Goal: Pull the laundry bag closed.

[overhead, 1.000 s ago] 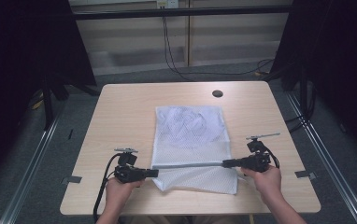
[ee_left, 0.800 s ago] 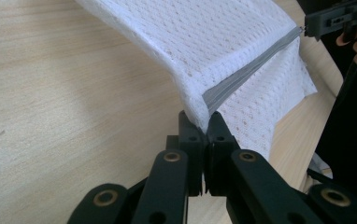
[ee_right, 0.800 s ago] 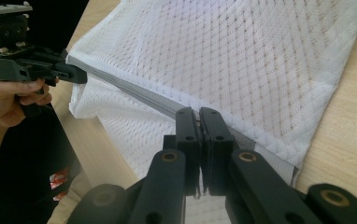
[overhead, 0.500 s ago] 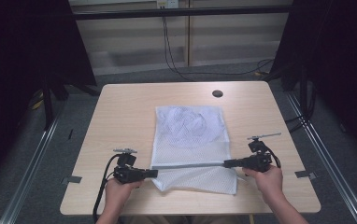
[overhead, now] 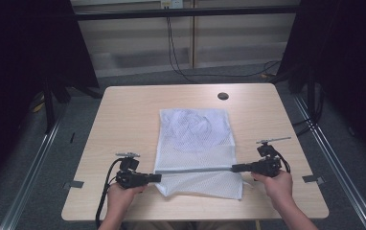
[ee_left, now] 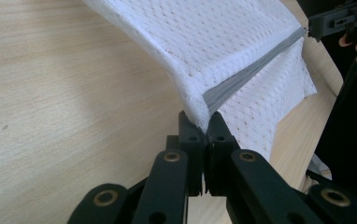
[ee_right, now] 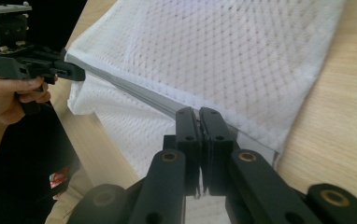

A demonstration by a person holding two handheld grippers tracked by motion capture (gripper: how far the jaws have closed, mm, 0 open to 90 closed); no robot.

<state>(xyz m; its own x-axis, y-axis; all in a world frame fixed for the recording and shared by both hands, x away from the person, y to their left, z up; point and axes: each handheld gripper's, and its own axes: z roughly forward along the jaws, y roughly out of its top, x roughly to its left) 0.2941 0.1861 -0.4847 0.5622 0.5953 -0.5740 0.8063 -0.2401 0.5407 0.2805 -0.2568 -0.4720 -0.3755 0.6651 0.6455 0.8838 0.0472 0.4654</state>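
little has shifted since the earlier frames: both grippers hold their places at the near end of the counter (overhead: 123, 115) and the grey band stays stretched between them. the white mesh bag (overhead: 195, 139) lies flat in the middle of the light wood counter, its near part raised along the grey zipper strip (overhead: 195, 169). the bag is a soft, open-weave net, rectangular, with something pale and rounded inside its far half. the left gripper (overhead: 155, 178) has its jaws pressed together on the strip's left end and the bag's corner. the right gripper (overhead: 234, 167) has its jaws clamped on the strip's right end.
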